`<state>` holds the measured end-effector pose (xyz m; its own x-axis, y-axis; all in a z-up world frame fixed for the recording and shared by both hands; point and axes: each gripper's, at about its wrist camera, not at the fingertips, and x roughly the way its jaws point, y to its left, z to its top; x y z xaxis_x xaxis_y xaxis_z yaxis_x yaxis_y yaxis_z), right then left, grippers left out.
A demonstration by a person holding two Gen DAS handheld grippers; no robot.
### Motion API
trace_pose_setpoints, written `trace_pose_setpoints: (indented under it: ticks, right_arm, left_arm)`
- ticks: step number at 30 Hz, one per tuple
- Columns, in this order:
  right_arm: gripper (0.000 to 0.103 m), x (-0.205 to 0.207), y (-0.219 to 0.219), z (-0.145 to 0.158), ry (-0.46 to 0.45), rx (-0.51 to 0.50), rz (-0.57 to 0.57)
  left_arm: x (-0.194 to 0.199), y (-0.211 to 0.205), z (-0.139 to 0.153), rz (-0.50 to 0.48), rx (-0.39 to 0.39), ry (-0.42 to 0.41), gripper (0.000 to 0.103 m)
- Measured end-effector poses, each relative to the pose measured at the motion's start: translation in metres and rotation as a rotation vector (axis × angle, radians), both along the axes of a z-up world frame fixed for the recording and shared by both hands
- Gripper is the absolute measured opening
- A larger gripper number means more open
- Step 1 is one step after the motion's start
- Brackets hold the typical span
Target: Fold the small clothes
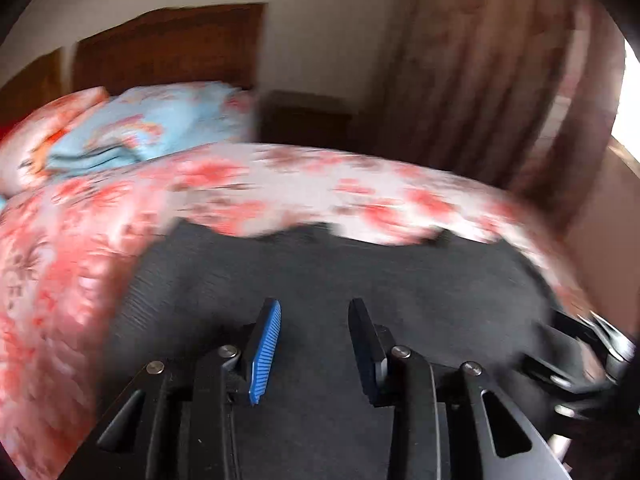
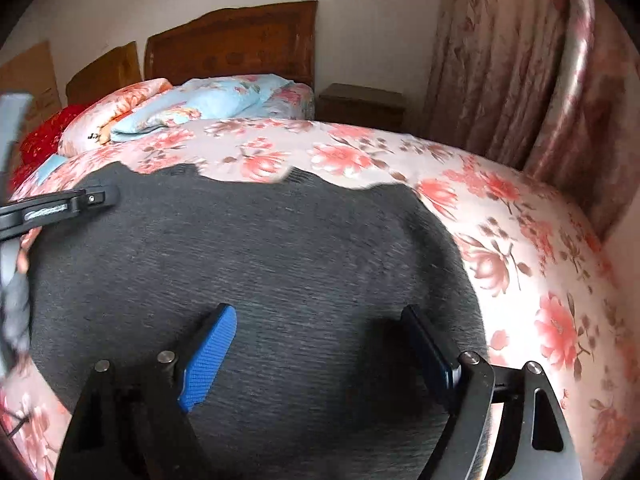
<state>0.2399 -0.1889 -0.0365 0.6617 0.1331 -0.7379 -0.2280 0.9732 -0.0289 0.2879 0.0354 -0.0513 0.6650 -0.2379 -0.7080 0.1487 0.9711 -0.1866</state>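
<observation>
A dark grey ribbed garment (image 2: 256, 256) lies spread flat on the floral bedspread (image 2: 520, 264); it also shows in the left wrist view (image 1: 340, 272). My right gripper (image 2: 318, 312) is open, its fingers wide apart just above the garment's near part, holding nothing. My left gripper (image 1: 314, 308) is open with a narrower gap, above the garment's near left part, holding nothing. The left gripper also shows at the left edge of the right wrist view (image 2: 76, 200). The right gripper shows blurred at the right edge of the left wrist view (image 1: 584, 356).
The bed has a wooden headboard (image 2: 236, 44), a folded light blue quilt (image 2: 204, 106) and a floral pillow (image 2: 108, 116) at the far end. A dark nightstand (image 2: 360, 106) stands beside it. Floral curtains (image 2: 500, 60) hang on the right.
</observation>
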Motion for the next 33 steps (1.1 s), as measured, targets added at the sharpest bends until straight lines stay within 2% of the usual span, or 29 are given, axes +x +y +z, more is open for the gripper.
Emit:
trace_pose_setpoints:
  ticks: [2,3,4,6,9,14,16,18,20,23,25,27,29,30,31,32,33]
  right_arm:
    - [0.103,-0.006,0.012,0.005,-0.026,0.02,0.049]
    - [0.103,-0.007,0.018,0.005,-0.032,0.015,0.071]
    - [0.103,-0.006,0.026,0.003,-0.033,-0.001,0.094]
    - [0.103,-0.004,0.036,-0.007,-0.014,-0.046,0.113]
    - [0.103,-0.001,0.021,-0.012,0.01,0.031,0.088]
    - [0.103,-0.001,-0.009,-0.008,0.008,0.022,0.041]
    - [0.103,-0.003,-0.018,-0.007,0.009,0.023,0.039]
    - [0.103,-0.002,-0.019,-0.004,0.027,0.006,0.037]
    - [0.103,0.003,-0.01,0.001,0.053,-0.028,0.032]
    - [0.103,0.021,0.011,0.018,0.027,-0.031,0.079]
    - [0.103,0.035,0.029,0.027,0.007,-0.052,0.119]
    - [0.103,0.055,0.053,0.028,0.018,-0.074,0.18]
    - [0.103,0.07,0.074,0.019,0.036,-0.138,0.232]
    - [0.103,0.074,0.08,0.013,0.04,-0.165,0.252]
    - [0.103,0.081,0.086,-0.001,0.06,-0.215,0.257]
    - [0.103,0.086,0.084,-0.014,0.089,-0.239,0.246]
    - [0.103,0.089,0.075,-0.015,0.093,-0.175,0.235]
  left_arm:
    - [-0.016,-0.015,-0.001,-0.075,0.001,-0.01,0.037]
    - [-0.023,-0.026,-0.01,-0.131,0.021,0.015,0.037]
    - [-0.026,-0.031,-0.018,-0.147,0.054,0.035,0.037]
    - [-0.041,-0.034,-0.025,-0.178,0.114,-0.069,0.038]
    - [-0.041,-0.021,-0.023,-0.179,0.065,-0.055,0.039]
    - [-0.039,0.012,-0.021,-0.109,0.014,-0.012,0.038]
    - [-0.039,0.026,-0.02,-0.084,-0.034,0.013,0.037]
    - [-0.033,0.035,-0.017,-0.054,-0.065,0.057,0.035]
    - [-0.02,0.04,-0.006,0.017,-0.052,0.065,0.034]
    - [0.006,0.038,0.018,0.036,-0.036,-0.012,0.035]
    - [0.032,0.028,0.024,0.031,0.017,-0.043,0.035]
    - [0.061,0.019,0.014,0.017,0.091,-0.017,0.035]
    - [0.079,0.015,-0.005,0.013,0.139,0.024,0.035]
    - [0.09,0.017,-0.026,0.012,0.137,0.097,0.035]
    - [0.092,0.02,-0.031,0.011,0.123,0.139,0.035]
    - [0.09,0.024,-0.025,0.018,0.099,0.104,0.035]
    - [0.091,0.027,-0.028,0.023,0.077,0.114,0.035]
